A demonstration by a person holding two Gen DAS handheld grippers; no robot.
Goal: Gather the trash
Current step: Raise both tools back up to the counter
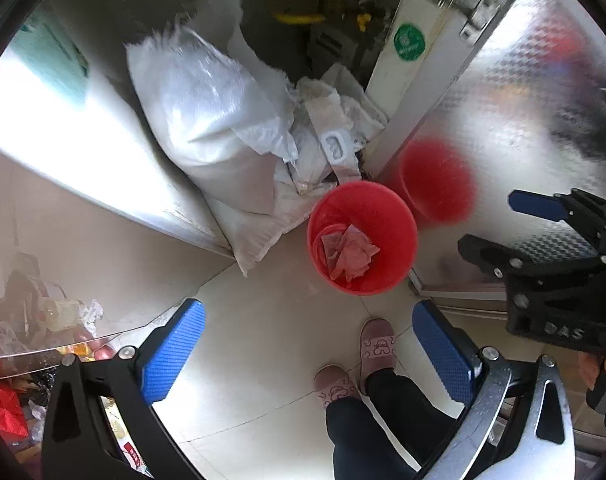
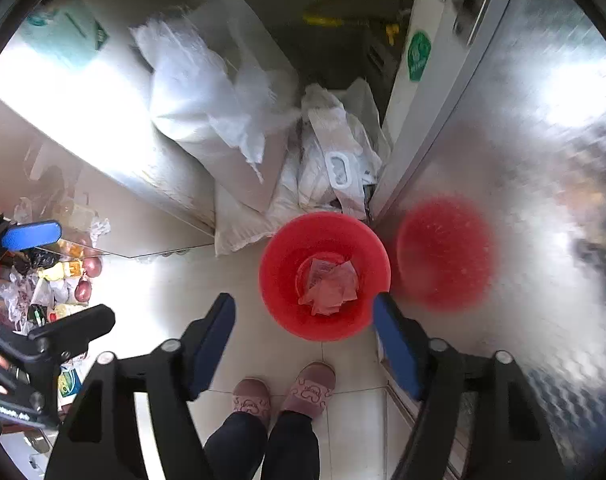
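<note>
Pale floor tiles [image 2: 343,400] fill the lower part of both wrist views, bounded on one side by a shiny metal door [image 2: 523,160] that carries a blurred red reflection. A red bucket [image 2: 287,280] stands on the floor at the foot of this door, touching or just beside its corner, and holds crumpled pinkish wrappers [image 2: 331,286] at its bottom. Behind the bucket, white sacks [image 1: 207,112] and plastic bags lean in the gap between a cabinet and the door. The right claw [image 2: 303,344] hangs above the near rim of the bucket with its blue pads spread wide and nothing between them, so it is released. The left claw [image 1: 309,354] is likewise released, its pads well apart over bare floor just short of the bucket. A person's two feet in pink slippers [image 2: 283,396] stand on the tiles near the bucket. At the far left, a glass table [image 2: 115,254] carries a litter of packets, bags and round fruit [image 2: 91,266].
</note>
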